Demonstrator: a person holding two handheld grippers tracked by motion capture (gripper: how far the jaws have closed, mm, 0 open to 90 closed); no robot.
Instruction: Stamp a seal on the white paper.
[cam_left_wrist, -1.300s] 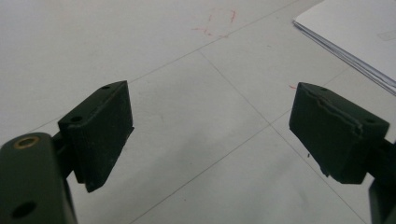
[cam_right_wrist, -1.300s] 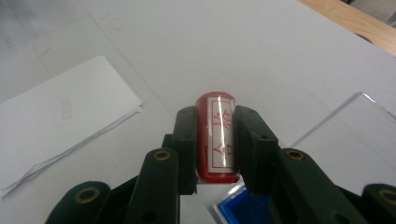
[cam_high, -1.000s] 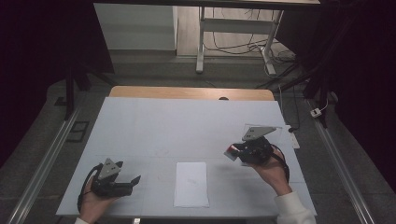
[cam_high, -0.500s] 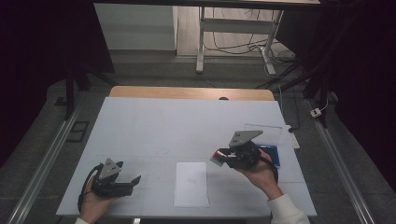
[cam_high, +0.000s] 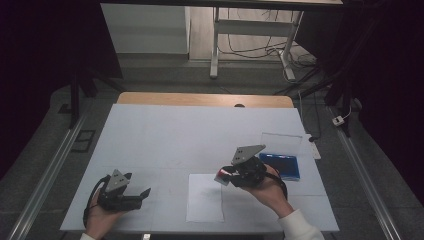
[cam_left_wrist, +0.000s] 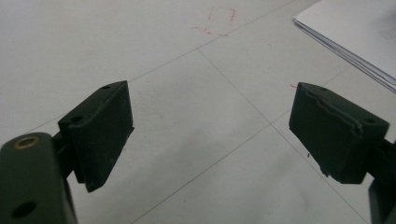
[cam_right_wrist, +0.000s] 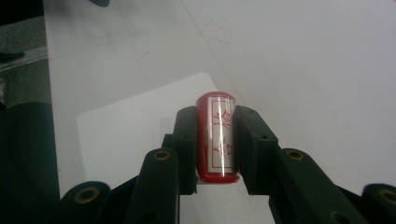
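a: what covers the counter (cam_high: 165, 135)?

b: a pale, white sheet-like top with faint seams crossing it and a few small red marks (cam_left_wrist: 215, 21); a strip of bare wood shows along the far edge; a sheet of paper (cam_high: 205, 197) lies near the front edge, and everything else sits around that paper.

a: and the room?

b: dark on both sides of the counter; grey floor with metal rails to the left and right; beyond the far edge a white frame stands with cables on the floor around it.

a: the hands?

b: the left gripper (cam_high: 131, 194) rests left of the paper, its fingers (cam_left_wrist: 100, 128) spread wide with nothing between them; the right gripper (cam_high: 226, 175) hovers over the paper's far right corner, its fingers (cam_right_wrist: 186, 140) clamped on a red cylindrical stamp (cam_right_wrist: 216, 135) with a white label.

a: anything further right of the paper?

b: a blue case (cam_high: 281, 165) with a clear lid (cam_high: 281, 142) propped behind it.
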